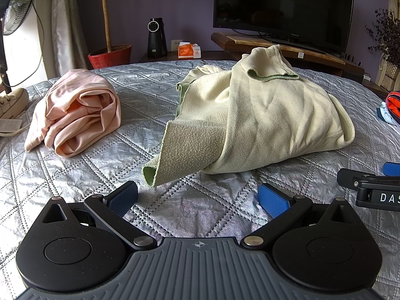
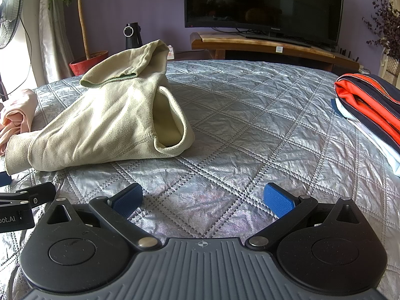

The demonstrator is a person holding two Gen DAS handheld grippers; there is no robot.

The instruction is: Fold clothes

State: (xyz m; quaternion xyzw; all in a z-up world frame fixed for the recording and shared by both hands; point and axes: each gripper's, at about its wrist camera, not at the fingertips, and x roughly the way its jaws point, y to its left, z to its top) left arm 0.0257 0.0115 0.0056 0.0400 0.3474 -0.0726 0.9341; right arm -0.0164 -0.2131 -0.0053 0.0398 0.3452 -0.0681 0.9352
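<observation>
Slumping in a soft peak on the crinkly quilted bedspread (image 1: 75, 175), the fleece garment (image 1: 262, 115) faces both wide-spread grippers, left gripper (image 1: 198, 197) and right gripper (image 2: 203, 198).

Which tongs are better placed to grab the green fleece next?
Left, probably. The fleece's loose flap hangs just ahead of the open left tongs. The right tongs, also open, face bare quilt, with the fleece off to their left.

Daylight from left, sharp focus, fisheye-bent edges

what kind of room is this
Most likely a bedroom at home: a bed under a quilted silver-grey cover, a large black flat-screen television on a wooden stand, and a red-potted indoor tree.
</observation>
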